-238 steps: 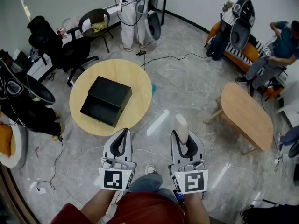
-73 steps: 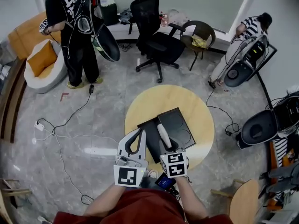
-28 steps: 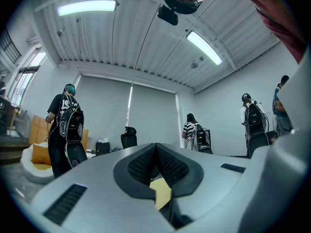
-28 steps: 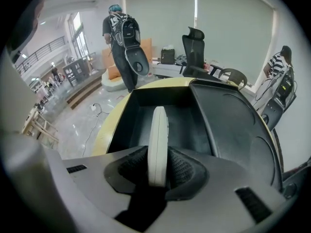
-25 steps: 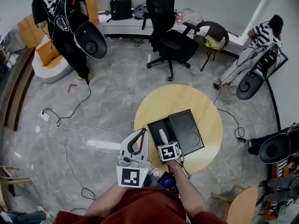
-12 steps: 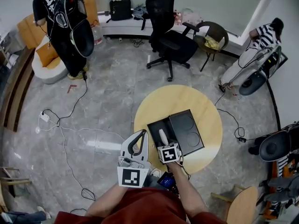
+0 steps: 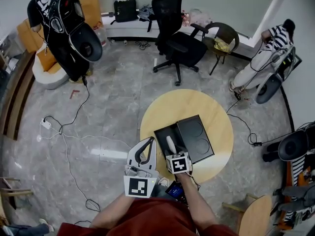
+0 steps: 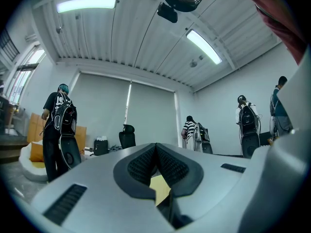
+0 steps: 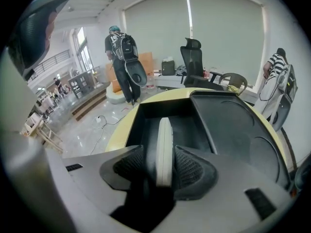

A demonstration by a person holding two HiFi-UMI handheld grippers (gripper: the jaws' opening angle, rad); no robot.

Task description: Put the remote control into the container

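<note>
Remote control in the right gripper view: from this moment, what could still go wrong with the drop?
The right gripper has just been opening its jaws. The remote control stands on its narrow edge between them, pointing into the open container.
1. Freed on edge, it may topple and knock the container's wall.
2. If it clings to one jaw, pulling the gripper back could drag it out again.

Right gripper view: right gripper (image 9: pixel 163 157), jaws just opening with the remote control (image 9: pixel 164 140) between them; its lower end drops out of sight behind the pads. Far tip against the container (image 9: pixel 141 113) floor or not: cannot tell, deep shadow.
Head view: marker cube (image 7: pixel 178 162) hides those jaws and the remote's near end. A 2nd wooden table (image 7: pixel 256 214) is cut by the bottom edge.
Left gripper view: left gripper (image 8: pixel 156 149) blocks the round table (image 8: pixel 159 187) except 1 yellow sliver.
</note>
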